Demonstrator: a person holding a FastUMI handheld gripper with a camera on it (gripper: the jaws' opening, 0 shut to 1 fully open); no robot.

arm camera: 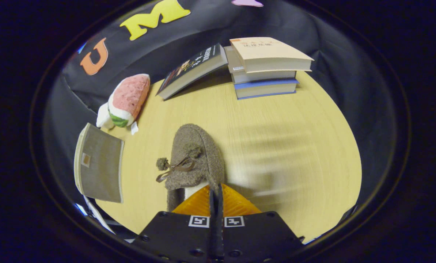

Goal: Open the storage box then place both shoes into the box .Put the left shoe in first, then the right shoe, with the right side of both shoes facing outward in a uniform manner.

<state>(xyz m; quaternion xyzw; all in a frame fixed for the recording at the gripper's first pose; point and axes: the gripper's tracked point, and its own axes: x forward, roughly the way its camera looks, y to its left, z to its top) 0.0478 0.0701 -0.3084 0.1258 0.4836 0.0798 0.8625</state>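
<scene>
To the left of the hand-held gripper (216, 191), near the desk's (276, 146) edge, stands the grey storage box (101, 168), its fabric face with a small tag turned toward the shoe; whether it is open and what it holds cannot be told from here. Beyond the box, farther left and ahead, a plush toy (124, 100) with a pink top leans at the desk's rim against the booth wall. Directly ahead of the fingers lies a brown fuzzy shoe (197, 160), toe pointing away, with a pom-pom bow on its upper. The fingers are pressed nearly together with only a thin slit between them, their tips at the shoe's heel opening, seemingly pinching the heel rim, though the contact itself is hard to make out. Far ahead, a dark book (192, 71) leans on a stack of books (265, 67) to the right.
</scene>
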